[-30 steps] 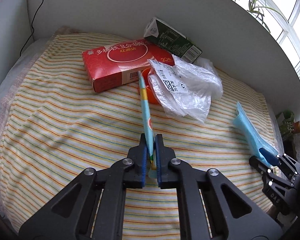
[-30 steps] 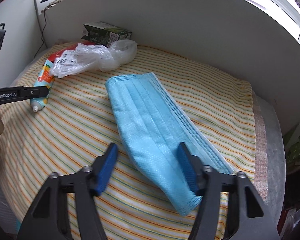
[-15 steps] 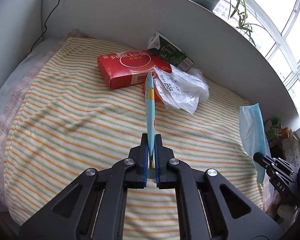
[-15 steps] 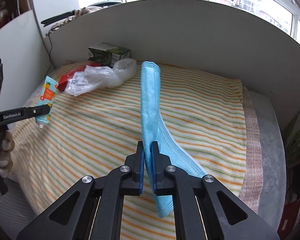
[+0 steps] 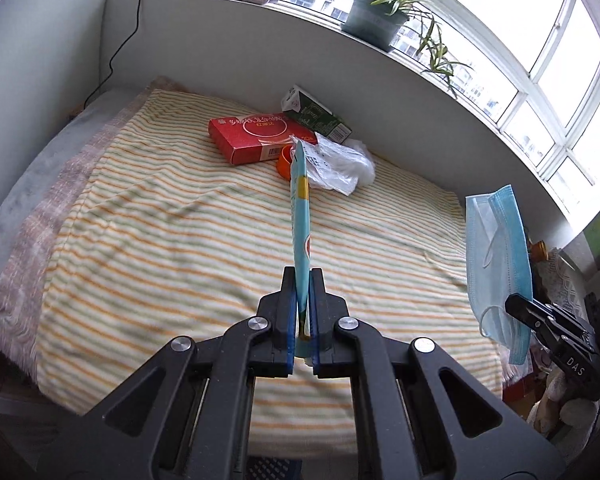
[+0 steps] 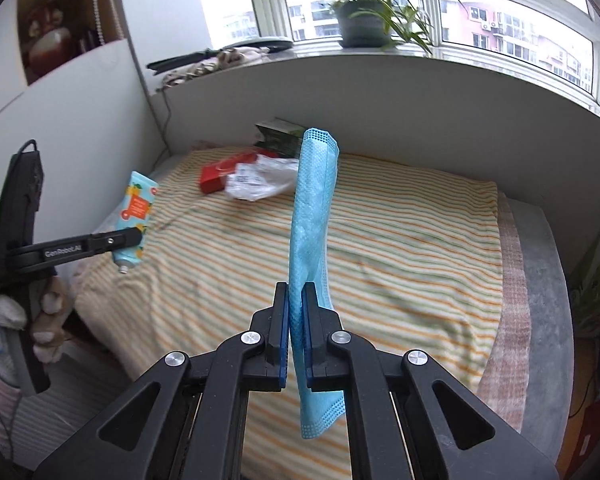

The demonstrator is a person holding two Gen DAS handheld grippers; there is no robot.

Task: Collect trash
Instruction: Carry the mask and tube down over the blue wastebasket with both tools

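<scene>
My left gripper (image 5: 302,280) is shut on a light blue tube (image 5: 301,216) with orange print, held edge-on above the striped cloth; the right wrist view shows that tube (image 6: 136,216) hanging in the left gripper (image 6: 134,238) at the left. My right gripper (image 6: 296,292) is shut on a blue face mask (image 6: 310,216), lifted off the cloth and drooping below the fingers. The mask (image 5: 496,256) also shows at the right of the left wrist view. At the back of the cloth lie a red box (image 5: 256,136), a green carton (image 5: 316,116), a clear plastic bag (image 5: 340,164) and an orange lid (image 5: 286,160).
The striped cloth (image 5: 160,248) covers a raised padded surface against a curved white wall (image 5: 220,48). A potted plant (image 6: 364,20) and folded fabric stand on the window ledge above. A cable runs down the wall at the left. A hand (image 6: 46,320) grips the left tool.
The right gripper closed on the mask and lifted it off the cloth. Both grippers rose and drew back from the cloth, the left one still carrying the tube.
</scene>
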